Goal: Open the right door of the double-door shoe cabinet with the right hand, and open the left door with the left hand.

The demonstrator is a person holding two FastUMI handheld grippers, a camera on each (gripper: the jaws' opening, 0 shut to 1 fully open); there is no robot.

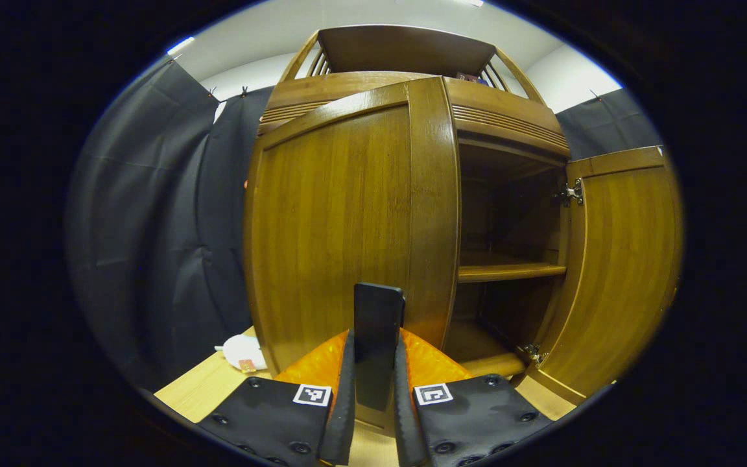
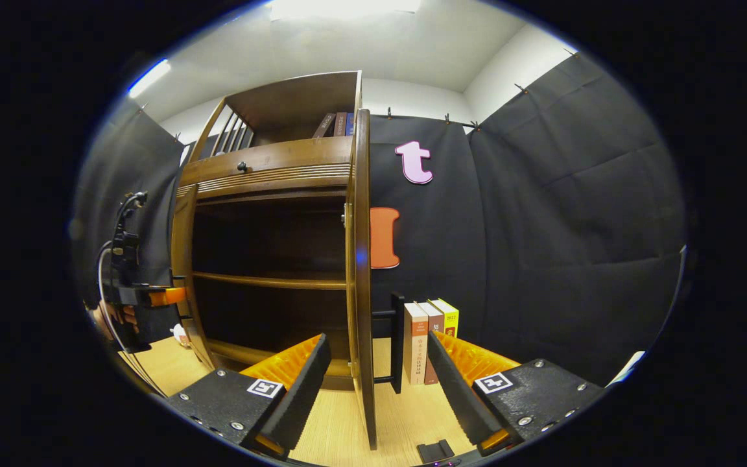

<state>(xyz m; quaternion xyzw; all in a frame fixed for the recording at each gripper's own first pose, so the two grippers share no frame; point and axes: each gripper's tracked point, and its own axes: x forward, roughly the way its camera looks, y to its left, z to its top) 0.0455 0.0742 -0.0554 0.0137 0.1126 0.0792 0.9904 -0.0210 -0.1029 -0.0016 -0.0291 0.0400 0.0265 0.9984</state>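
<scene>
The brown wooden shoe cabinet [image 1: 503,117] stands on a light table. In the left gripper view its left door [image 1: 334,227] is swung partly out, and my left gripper [image 1: 373,389] is shut on that door's black bar handle [image 1: 379,324]. The right door [image 1: 620,272] stands wide open, showing dark shelves [image 1: 509,271]. In the right gripper view the right door [image 2: 362,259] is seen edge-on, its black handle [image 2: 398,340] on the outer face. My right gripper [image 2: 373,389] is open, its fingers apart on either side of the door's edge without touching it. The left gripper [image 2: 146,297], held by a hand, is at the left door [image 2: 182,259].
Three upright books [image 2: 428,337] stand on the table [image 2: 406,415] right of the cabinet, against the black cloth wall. A white soft object [image 1: 242,351] lies left of the cabinet. More books [image 2: 338,123] sit on the top shelf. A small black object [image 2: 435,449] lies near the table's front edge.
</scene>
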